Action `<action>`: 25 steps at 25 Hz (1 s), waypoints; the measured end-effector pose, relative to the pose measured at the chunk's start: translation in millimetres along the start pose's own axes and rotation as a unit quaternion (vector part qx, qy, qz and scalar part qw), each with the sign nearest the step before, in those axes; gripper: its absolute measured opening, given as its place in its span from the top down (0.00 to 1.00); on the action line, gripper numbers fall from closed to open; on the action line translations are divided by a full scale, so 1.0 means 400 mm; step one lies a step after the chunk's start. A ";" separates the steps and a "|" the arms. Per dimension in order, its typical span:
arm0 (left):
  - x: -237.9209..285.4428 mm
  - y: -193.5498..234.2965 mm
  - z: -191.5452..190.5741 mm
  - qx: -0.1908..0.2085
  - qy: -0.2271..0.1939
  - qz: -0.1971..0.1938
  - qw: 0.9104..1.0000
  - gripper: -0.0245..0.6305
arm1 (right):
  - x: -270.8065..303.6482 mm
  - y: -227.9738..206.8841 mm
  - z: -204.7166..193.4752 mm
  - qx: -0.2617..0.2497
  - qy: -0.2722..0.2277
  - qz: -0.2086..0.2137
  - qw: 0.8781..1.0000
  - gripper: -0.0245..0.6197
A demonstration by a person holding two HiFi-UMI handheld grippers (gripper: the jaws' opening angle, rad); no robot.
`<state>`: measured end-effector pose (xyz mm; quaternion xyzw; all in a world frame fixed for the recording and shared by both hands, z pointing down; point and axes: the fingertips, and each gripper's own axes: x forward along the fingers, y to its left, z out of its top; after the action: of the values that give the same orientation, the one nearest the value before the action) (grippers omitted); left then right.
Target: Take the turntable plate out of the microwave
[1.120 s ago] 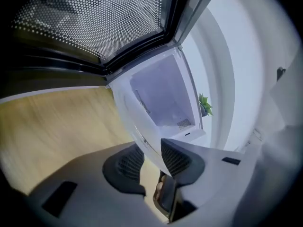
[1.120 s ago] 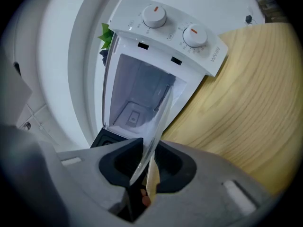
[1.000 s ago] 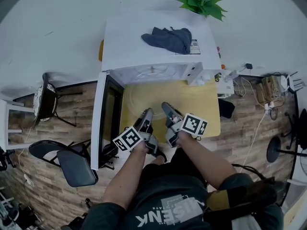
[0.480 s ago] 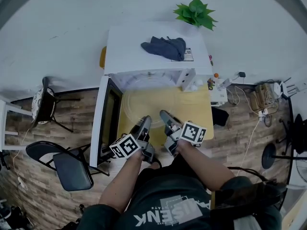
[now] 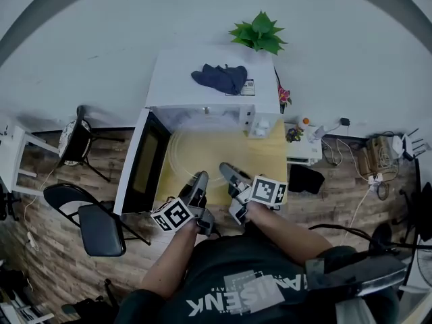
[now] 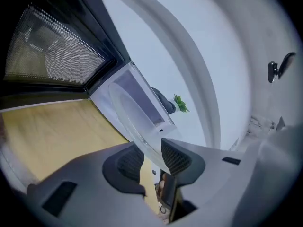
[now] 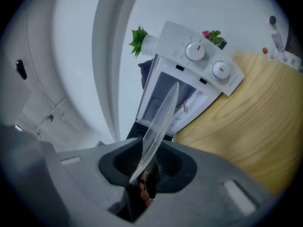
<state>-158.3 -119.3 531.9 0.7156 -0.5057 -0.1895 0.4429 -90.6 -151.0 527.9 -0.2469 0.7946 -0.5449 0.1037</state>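
Plate (image 5: 202, 155): hangs just in front of microwave (image 5: 212, 79), outside its open cavity. Left gripper (image 5: 200, 179): clamps plate rim on side nearer microwave door (image 5: 138, 164). Right gripper (image 5: 224, 169): clamps rim on side nearer microwave dials (image 7: 208, 60).

Count of things at the desk (image 5: 270, 164)
There was one microwave (image 5: 202, 79) with two knobs (image 7: 195, 51), one glass plate (image 7: 161, 117), and two grippers, the left gripper (image 5: 200, 179) and the right gripper (image 5: 225, 170), each bearing one marker cube. There were also one blue cloth (image 5: 219, 77), one green plant (image 5: 258, 36), and two chairs: a folding chair (image 5: 101, 227) and a round-seated chair (image 5: 74, 140).
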 end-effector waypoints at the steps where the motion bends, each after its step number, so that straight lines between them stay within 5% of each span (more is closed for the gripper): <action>1: -0.005 -0.018 -0.009 0.000 -0.008 0.003 1.000 0.78 | -0.015 0.009 0.003 -0.003 0.010 0.004 1.000 0.83; 11: -0.031 -0.193 -0.028 0.007 -0.084 0.013 0.996 0.78 | -0.109 0.133 0.075 -0.057 0.071 0.070 0.993 0.83; 25: -0.170 -0.296 0.100 0.086 -0.048 0.045 0.994 0.78 | -0.112 0.339 0.059 -0.051 0.050 0.096 0.993 0.83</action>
<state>-149.7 -64.8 400.6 0.7179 -0.5721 -0.1594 0.3632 -80.0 -108.9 389.8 -0.1472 0.8454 -0.5030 0.1033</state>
